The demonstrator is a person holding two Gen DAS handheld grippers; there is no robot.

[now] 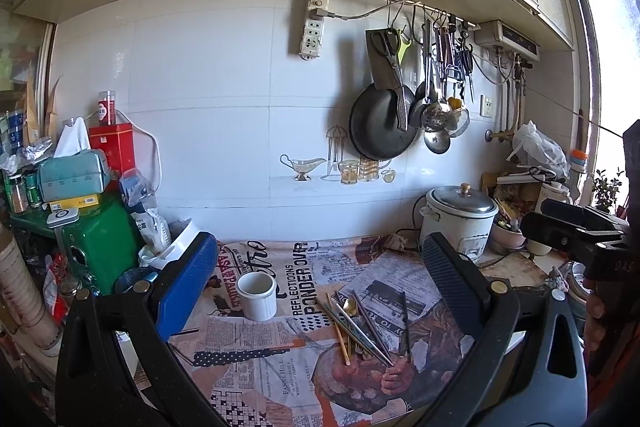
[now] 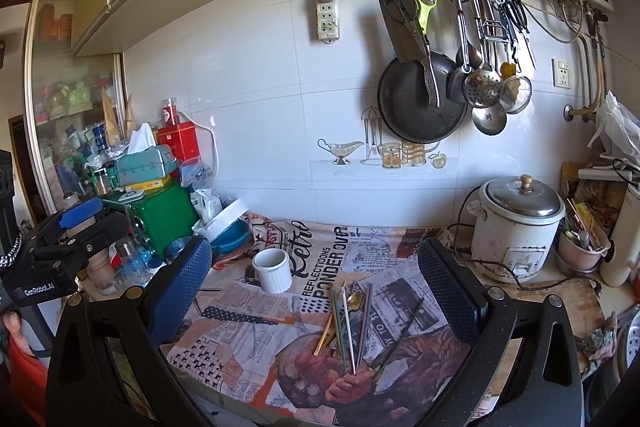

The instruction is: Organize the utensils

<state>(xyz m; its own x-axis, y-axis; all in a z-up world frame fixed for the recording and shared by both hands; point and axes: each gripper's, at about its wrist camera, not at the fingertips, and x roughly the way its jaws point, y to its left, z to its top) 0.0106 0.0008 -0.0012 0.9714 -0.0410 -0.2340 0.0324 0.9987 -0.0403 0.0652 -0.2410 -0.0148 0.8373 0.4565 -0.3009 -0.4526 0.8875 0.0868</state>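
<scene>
A loose pile of chopsticks and a gold spoon lies on the newspaper-print cloth. To its left an empty white ribbed cup stands upright. My left gripper hovers open above the counter, jaws spread wide either side of the cup and pile, holding nothing. The right gripper is likewise open and empty, framing the same cup and utensils from further right. Each gripper also shows at the other view's edge, the right gripper and the left gripper.
A white rice cooker stands at the back right with its cord trailing. A green tin, tissue box and jars crowd the left. A pan and ladles hang on the wall. A person's fingers grip the left handle.
</scene>
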